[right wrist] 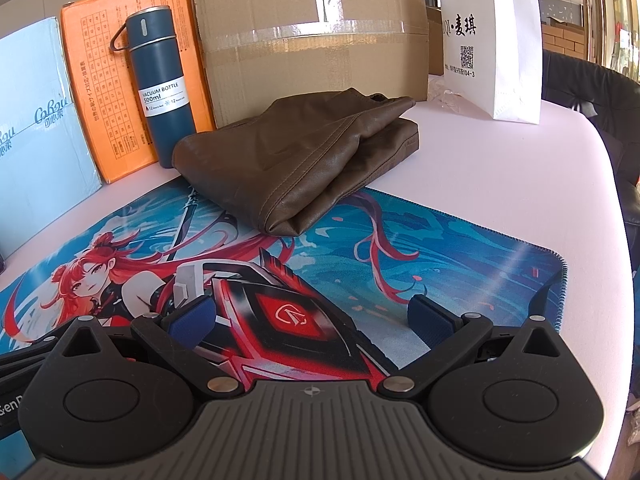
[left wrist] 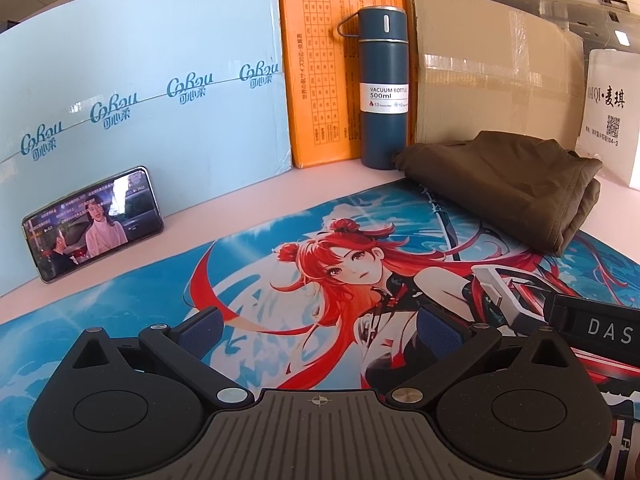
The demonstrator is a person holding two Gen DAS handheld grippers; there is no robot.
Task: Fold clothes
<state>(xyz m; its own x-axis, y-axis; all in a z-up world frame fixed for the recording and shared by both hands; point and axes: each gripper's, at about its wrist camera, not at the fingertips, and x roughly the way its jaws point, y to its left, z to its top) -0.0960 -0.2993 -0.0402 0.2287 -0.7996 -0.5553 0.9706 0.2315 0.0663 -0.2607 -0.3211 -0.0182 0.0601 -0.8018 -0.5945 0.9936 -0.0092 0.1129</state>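
Lying folded on the mat's [right wrist: 460, 240] far edge beside the bottle [right wrist: 160, 92], the garment [right wrist: 296, 160] (brown, seemingly trousers) sits apart from both grippers, left [left wrist: 320, 330] and right [right wrist: 314, 318], jaws wide, empty.

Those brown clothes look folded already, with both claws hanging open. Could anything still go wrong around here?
A few things might. The folded brown garment lies close beside the upright vacuum bottle, so reaching for it again could tip the bottle. The phone only leans against the blue box; a bump could slide it flat. Both the left gripper and right gripper are open.
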